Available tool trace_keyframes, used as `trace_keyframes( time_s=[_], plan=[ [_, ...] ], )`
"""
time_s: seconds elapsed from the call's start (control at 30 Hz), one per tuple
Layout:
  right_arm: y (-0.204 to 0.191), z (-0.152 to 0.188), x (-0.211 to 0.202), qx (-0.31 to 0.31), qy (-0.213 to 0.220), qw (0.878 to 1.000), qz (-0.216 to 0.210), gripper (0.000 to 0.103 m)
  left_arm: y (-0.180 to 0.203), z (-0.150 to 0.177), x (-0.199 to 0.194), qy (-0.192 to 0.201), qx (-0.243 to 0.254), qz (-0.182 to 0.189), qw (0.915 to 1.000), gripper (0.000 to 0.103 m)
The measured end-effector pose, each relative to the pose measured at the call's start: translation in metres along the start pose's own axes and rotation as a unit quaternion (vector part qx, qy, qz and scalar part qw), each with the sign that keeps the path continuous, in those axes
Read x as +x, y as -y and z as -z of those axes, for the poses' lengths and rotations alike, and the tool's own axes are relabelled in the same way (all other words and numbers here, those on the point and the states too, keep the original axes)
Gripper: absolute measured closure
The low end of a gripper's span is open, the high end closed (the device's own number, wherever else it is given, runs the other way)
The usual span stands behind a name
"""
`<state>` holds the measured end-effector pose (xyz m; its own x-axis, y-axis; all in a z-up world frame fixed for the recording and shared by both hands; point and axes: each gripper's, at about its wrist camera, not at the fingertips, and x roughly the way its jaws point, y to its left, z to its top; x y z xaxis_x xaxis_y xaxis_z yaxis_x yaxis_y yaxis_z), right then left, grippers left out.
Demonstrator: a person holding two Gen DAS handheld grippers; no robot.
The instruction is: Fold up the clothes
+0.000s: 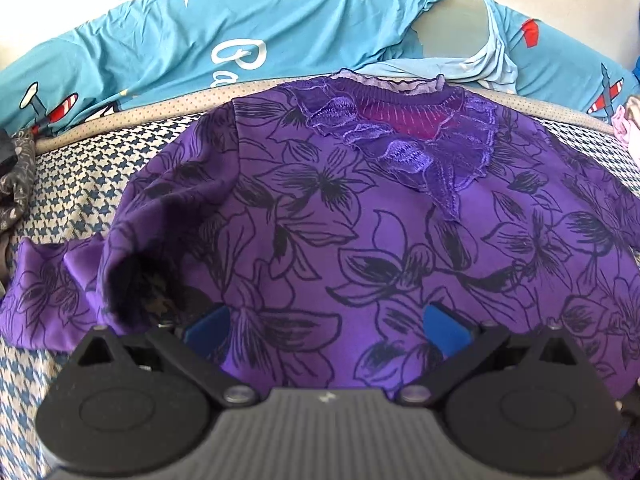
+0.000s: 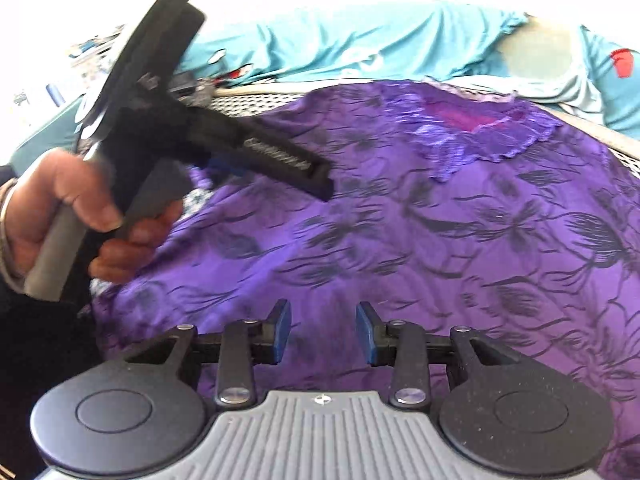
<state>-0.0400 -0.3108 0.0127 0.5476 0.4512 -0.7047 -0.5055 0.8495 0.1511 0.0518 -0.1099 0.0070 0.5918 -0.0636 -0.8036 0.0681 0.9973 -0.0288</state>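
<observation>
left wrist view shows the purple top (image 1: 360,208) spread face up on a houndstooth bed (image 1: 80,184), collar (image 1: 400,120) at the far edge, one sleeve (image 1: 48,296) bunched to the left. the left hand-held gripper (image 1: 326,322) is released, its blue pads (image 1: 444,326) wide apart just over the hem. the right hand-held gripper (image 2: 323,330) is also released above the cloth, near the hand (image 2: 76,216) gripping the other tool. likely next: flatten that sleeve, pinch low at the fabric edge, fold inward evenly, avoiding the blue sheet (image 1: 200,40) behind

left gripper (image 1: 326,322) jaws wide apart; right gripper (image 2: 323,330) jaws parted
</observation>
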Motion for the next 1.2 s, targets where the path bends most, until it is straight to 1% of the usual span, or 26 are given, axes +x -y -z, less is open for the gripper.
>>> trace_keyframes(
  time_s=[0.07, 0.17, 0.27, 0.4, 0.47, 0.53, 0.7, 0.9, 1.03, 1.13, 1.2],
  plan=[
    [0.01, -0.003, 0.003, 0.008, 0.001, 1.0, 0.012, 0.068, -0.002, -0.003, 0.004, -0.005, -0.011, 0.007, 0.9999, 0.0],
    [0.025, -0.008, 0.007, 0.019, 0.004, 0.999, 0.046, 0.068, -0.002, -0.006, 0.01, -0.011, -0.022, 0.013, 0.9996, 0.0],
    [0.047, -0.015, 0.006, 0.052, 0.015, 0.996, 0.074, 0.067, 0.0, -0.009, 0.015, -0.011, -0.023, 0.014, 0.9996, 0.0],
    [0.08, -0.026, 0.004, 0.093, 0.037, 0.987, 0.123, 0.064, 0.002, -0.011, 0.017, -0.004, -0.02, 0.005, 0.9998, 0.0],
    [0.095, -0.03, 0.002, 0.108, 0.046, 0.982, 0.148, 0.061, 0.002, -0.011, 0.018, -0.007, -0.022, 0.006, 0.9997, 0.0],
    [0.114, -0.034, -0.002, 0.126, 0.055, 0.975, 0.172, 0.06, 0.001, -0.011, 0.018, -0.008, -0.026, 0.007, 0.9996, 0.0],
    [0.163, -0.035, -0.014, 0.186, 0.073, 0.952, 0.232, 0.057, -0.001, -0.012, 0.02, -0.012, -0.037, 0.012, 0.9992, 0.0],
    [0.216, -0.028, -0.031, 0.269, 0.099, 0.914, 0.286, 0.056, -0.003, -0.013, 0.023, -0.018, -0.046, 0.014, 0.9987, 0.0],
    [0.246, -0.015, -0.043, 0.345, 0.117, 0.884, 0.293, 0.053, -0.007, -0.013, 0.027, -0.021, -0.045, -0.014, 0.9987, 0.0],
    [0.26, -0.006, -0.044, 0.376, 0.111, 0.873, 0.29, 0.053, -0.015, -0.013, 0.034, -0.034, -0.064, -0.015, 0.9973, 0.0],
    [0.266, -0.001, -0.043, 0.382, 0.1, 0.867, 0.303, 0.053, -0.017, -0.012, 0.037, -0.044, -0.069, -0.017, 0.9965, 0.0]
  ],
)
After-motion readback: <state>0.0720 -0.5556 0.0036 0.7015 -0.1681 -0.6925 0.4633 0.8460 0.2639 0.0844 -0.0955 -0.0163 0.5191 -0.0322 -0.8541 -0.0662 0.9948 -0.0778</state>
